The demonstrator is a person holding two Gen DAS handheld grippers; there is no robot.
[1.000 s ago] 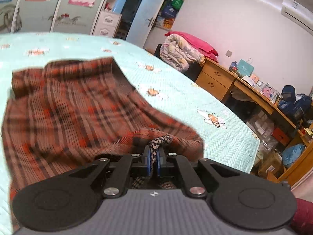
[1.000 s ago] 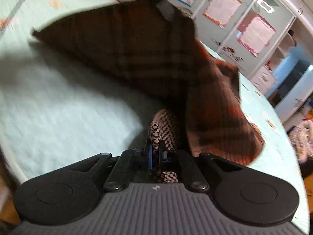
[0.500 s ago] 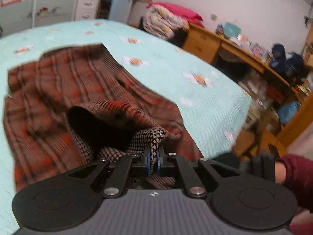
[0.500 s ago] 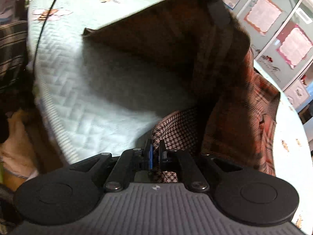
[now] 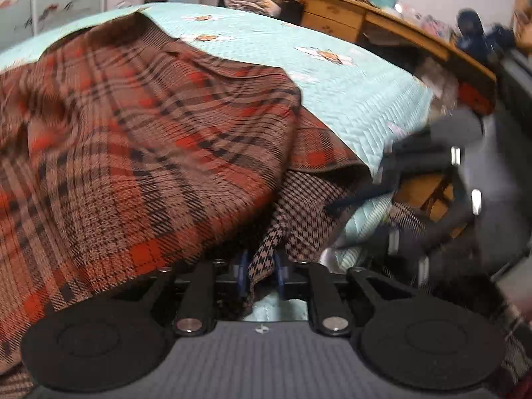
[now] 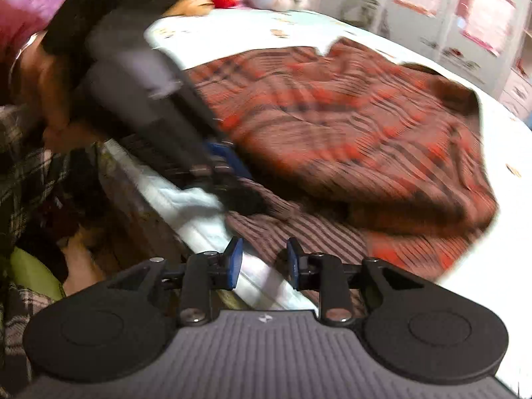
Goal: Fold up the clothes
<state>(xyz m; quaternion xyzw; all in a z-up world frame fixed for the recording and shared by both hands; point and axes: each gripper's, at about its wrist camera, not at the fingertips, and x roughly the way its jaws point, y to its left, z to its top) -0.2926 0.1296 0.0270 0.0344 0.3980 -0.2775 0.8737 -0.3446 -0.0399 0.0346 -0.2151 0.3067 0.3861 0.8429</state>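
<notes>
1. Plaid garment (image 5: 139,139) lies bunched on the bed (image 5: 359,93), one layer thrown over another, its houndstooth lining (image 5: 299,212) showing at the near edge of the bed.
2. My left gripper (image 5: 261,272) has its fingers closed on a tongue of that lining, which stands up pinched between the blue pads.
3. My right gripper (image 6: 264,259) has its fingers spread apart with nothing between them, hovering over the lining at the bed edge; from the right wrist view I see the left gripper (image 6: 219,163) down on the cloth just ahead.
4. Step in hand, as I judge it: a fold across the garment, with one layer already lying over the other. Motion blur hides how neat the edges are.
5. Next move likely calls for me to lay the pinched edge flat and square with the layer beneath, then find a free corner for the right fingers.
6. Containers: I see none that belong to the job; no basket or box shows on the bed.
</notes>
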